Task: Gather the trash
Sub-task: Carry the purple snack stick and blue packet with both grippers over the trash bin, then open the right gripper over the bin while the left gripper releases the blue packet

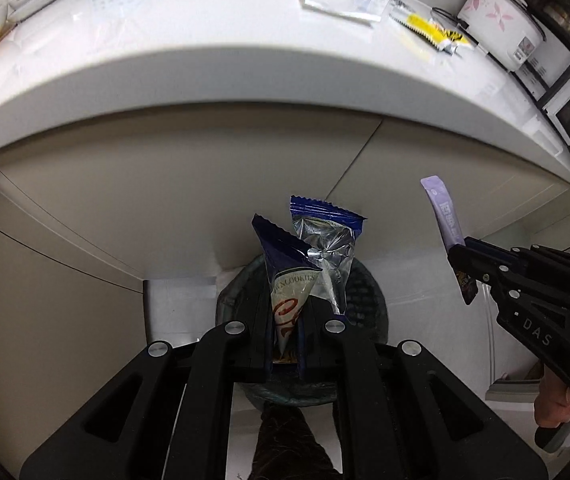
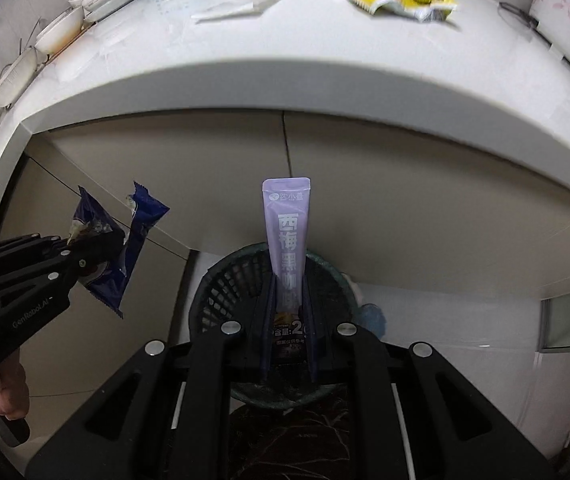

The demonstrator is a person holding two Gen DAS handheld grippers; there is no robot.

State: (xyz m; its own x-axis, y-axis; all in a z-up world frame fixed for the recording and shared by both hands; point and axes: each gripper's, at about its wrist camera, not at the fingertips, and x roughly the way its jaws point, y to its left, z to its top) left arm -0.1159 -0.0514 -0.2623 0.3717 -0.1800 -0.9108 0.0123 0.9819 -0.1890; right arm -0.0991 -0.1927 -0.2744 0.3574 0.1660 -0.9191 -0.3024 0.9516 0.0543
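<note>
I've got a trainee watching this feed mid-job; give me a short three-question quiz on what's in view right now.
1. True or false: the left gripper is empty.
2. What does the right gripper hold? A) purple coffee sachet B) tissue C) spoon
3. Which piece of trash on the countertop is yellow?

Key:
1. False; it is shut on the blue cookie wrappers, above the mesh wastebasket.
2. A
3. The torn yellow wrapper.

You see torn blue cookie wrapper and purple sachet, both upright, pinched above dark mesh bin
</note>
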